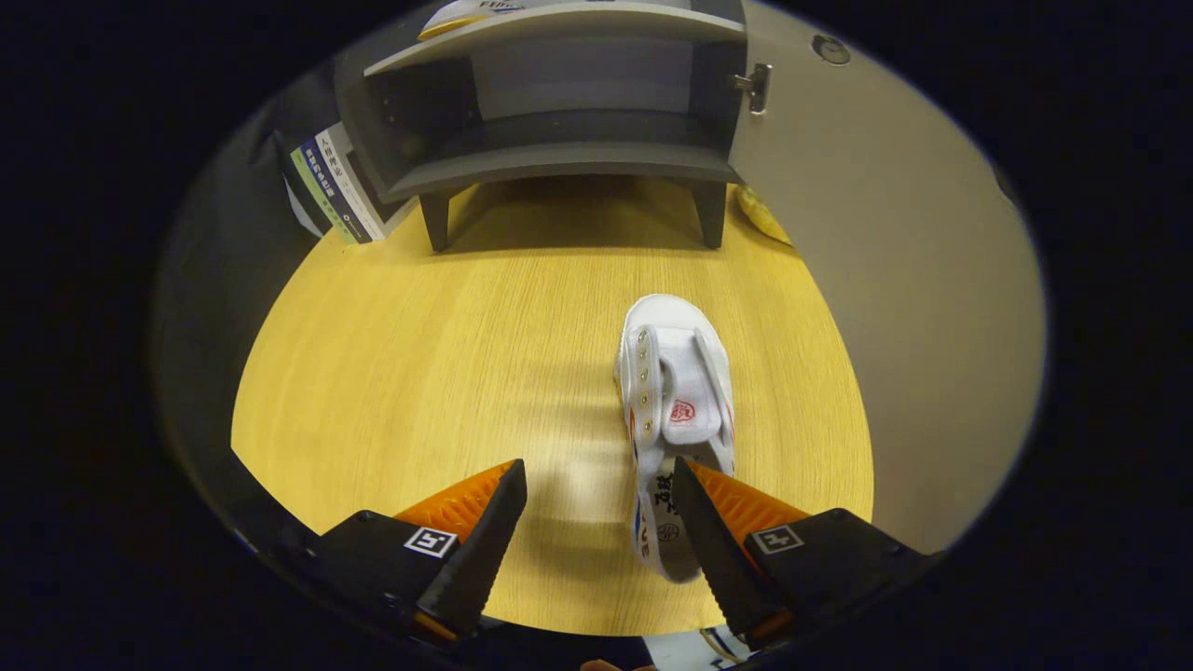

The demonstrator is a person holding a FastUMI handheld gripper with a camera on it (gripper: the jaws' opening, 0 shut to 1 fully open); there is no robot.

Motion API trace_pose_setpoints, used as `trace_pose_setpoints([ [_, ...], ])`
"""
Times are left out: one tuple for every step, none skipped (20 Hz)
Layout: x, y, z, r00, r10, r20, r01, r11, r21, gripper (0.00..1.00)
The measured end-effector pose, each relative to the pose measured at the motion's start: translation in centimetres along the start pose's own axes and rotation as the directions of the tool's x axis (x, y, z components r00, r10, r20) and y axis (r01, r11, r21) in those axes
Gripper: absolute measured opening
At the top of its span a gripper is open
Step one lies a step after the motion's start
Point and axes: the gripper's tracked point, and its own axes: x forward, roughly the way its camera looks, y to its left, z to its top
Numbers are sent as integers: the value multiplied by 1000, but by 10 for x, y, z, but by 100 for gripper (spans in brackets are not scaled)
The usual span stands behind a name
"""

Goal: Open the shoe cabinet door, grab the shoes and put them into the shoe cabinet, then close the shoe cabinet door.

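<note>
The gripper [596, 503] hung with fingers apart above the white shoe [676, 391] near the table's [391, 373] right edge; straddling its heel should secure it for the open shoe cabinet [559, 102].

The surface [391, 373] looked like smooth, light wood grain. The shoe [673, 391] was white cloth with small metal eyelets. The shoe cabinet [559, 158] appeared matt grey, its hinge [755, 89] shiny metal.

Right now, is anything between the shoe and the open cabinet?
Nothing visible. Bare tabletop lies between the white shoe and the open cabinet; its door swings aside. The open gripper straddles the shoe's heel.
</note>
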Motion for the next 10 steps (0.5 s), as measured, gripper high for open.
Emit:
trace_pose_setpoints([
  [7, 0, -2, 1000, -7, -16, 7, 1000, -16, 98],
  [13, -2, -1, 1000, -18, -22, 17, 1000, -22, 98],
  [19, -4, 1, 999, -28, -21, 28, 999, -19, 99],
  [24, -5, 4, 999, -29, -19, 29, 1000, -12, 97],
  [29, -5, 8, 999, -28, -18, 27, 1000, -3, 97],
  [33, -5, 10, 999, -29, -20, 29, 1000, 0, 96],
  [39, -6, 12, 999, -32, -22, 32, 999, -3, 91],
  [43, -7, 15, 999, -45, -21, 45, 999, -6, 85],
  [48, -9, 18, 998, -56, -19, 56, 998, -4, 79],
  [52, -10, 21, 998, -61, -15, 61, 998, 1, 73],
])
